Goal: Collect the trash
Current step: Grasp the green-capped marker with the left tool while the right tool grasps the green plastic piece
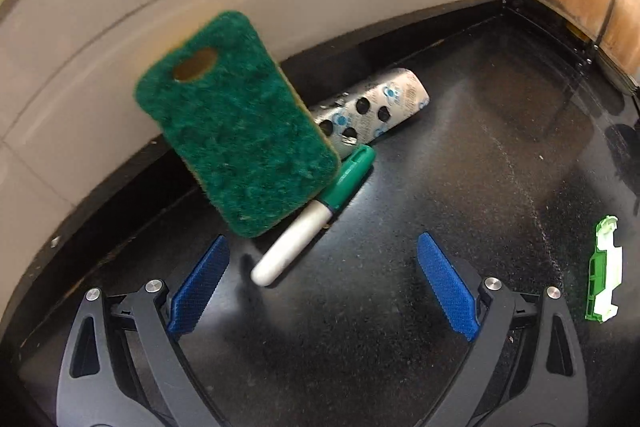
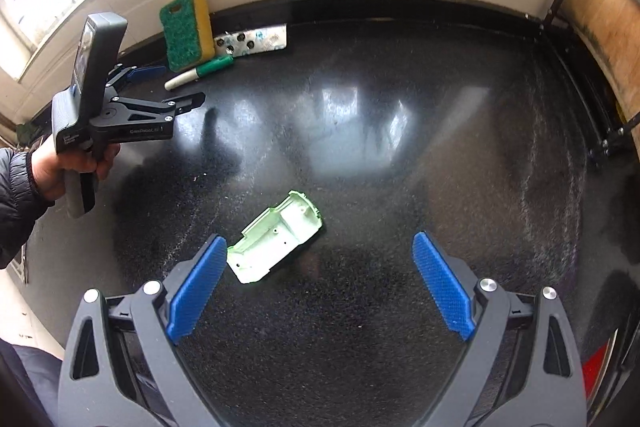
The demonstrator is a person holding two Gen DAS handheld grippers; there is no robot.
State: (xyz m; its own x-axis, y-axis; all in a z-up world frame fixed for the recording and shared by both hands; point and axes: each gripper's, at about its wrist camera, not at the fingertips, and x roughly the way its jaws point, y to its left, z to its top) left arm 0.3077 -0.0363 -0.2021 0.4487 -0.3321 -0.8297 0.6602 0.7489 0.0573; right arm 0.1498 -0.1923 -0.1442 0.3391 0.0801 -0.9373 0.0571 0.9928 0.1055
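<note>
Left hand-held gripper (image 2: 168, 83): black angular frame showing white lettering on its side, grey pistol handle, silver screws at the linkage joints, a slim dark camera block standing above the handle. Blue textured pads (image 1: 448, 287) lining both fingers. Hand (image 2: 68, 163) wearing a black quilted sleeve (image 2: 18, 195).

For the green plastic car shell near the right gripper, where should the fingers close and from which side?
Probably across the two long side walls of the green car shell, coming down from above. It lies hollow side up on the black table, angled, so the open right gripper should rotate to straddle its narrow width.
</note>
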